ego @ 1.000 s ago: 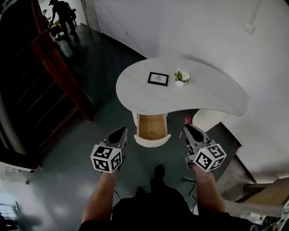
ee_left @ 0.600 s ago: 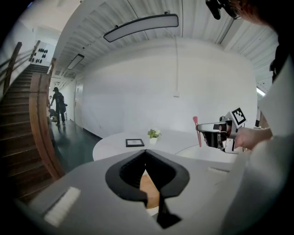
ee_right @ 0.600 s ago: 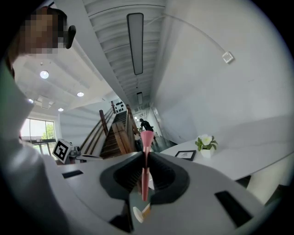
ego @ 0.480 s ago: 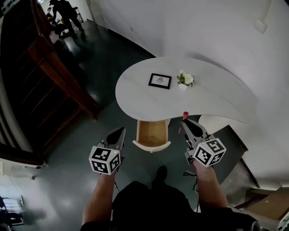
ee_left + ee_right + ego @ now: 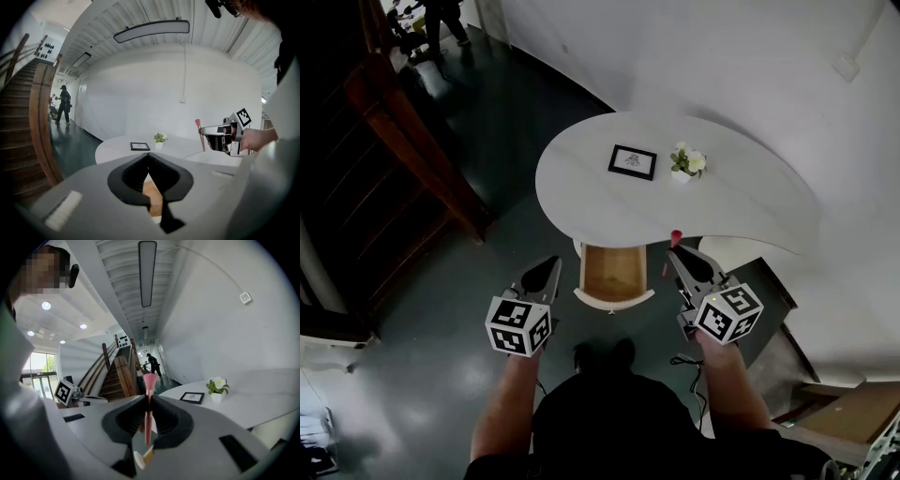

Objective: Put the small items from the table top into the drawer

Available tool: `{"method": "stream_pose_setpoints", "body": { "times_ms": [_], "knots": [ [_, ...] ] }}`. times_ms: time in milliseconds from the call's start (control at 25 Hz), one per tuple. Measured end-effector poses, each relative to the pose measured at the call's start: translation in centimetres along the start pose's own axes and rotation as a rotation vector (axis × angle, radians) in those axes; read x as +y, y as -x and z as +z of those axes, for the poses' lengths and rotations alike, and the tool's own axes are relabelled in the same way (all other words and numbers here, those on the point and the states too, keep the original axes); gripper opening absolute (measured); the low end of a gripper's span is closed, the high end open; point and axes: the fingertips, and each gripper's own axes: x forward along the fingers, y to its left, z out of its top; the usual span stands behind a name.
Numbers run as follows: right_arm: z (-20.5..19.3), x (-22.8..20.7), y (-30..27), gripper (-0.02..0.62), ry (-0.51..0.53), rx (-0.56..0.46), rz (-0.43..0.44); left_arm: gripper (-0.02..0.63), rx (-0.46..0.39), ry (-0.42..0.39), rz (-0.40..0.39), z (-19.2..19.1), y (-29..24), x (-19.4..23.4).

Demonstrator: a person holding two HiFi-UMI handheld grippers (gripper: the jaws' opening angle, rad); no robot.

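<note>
My right gripper (image 5: 677, 255) is shut on a pink brush (image 5: 675, 237), which stands upright between the jaws (image 5: 149, 380). It hangs just right of the open wooden drawer (image 5: 614, 272) under the white table (image 5: 741, 211). My left gripper (image 5: 544, 276) is shut with nothing in it, left of the drawer front. On the table top lie a small black picture frame (image 5: 632, 161) and a little potted plant (image 5: 684, 162). The left gripper view shows the frame (image 5: 140, 146), the plant (image 5: 160, 139) and the brush (image 5: 198, 133).
A dark wooden staircase (image 5: 403, 150) rises at the left over the dark floor (image 5: 441, 309). A person (image 5: 63, 104) stands far down the corridor. A white curved wall (image 5: 722, 56) runs behind the table. A cardboard box (image 5: 853, 412) sits at the lower right.
The right gripper with the pink brush has edged a little left, closer to the drawer. The left gripper has hardly moved. The drawer stays open.
</note>
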Motion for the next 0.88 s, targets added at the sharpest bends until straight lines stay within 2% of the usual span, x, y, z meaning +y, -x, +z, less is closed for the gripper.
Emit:
{"method": "stream_pose_setpoints", "body": {
  "times_ms": [320, 680, 880],
  "knots": [
    [-2.6, 3.7, -1.8, 0.054, 0.037, 0.077, -0.007, 0.011, 0.011, 0.026, -0.048, -2.5, 0.9, 2.9],
    [-5.5, 2.4, -5.6, 0.054, 0.034, 0.149, 0.032, 0.011, 0.067, 0.071, -0.052, -4.9, -1.0, 3.3],
    [-7.2, 0.9, -7.4, 0.054, 0.03, 0.187, 0.05, 0.011, 0.1, 0.065, -0.057, -5.6, -2.7, 3.0]
  ]
}}
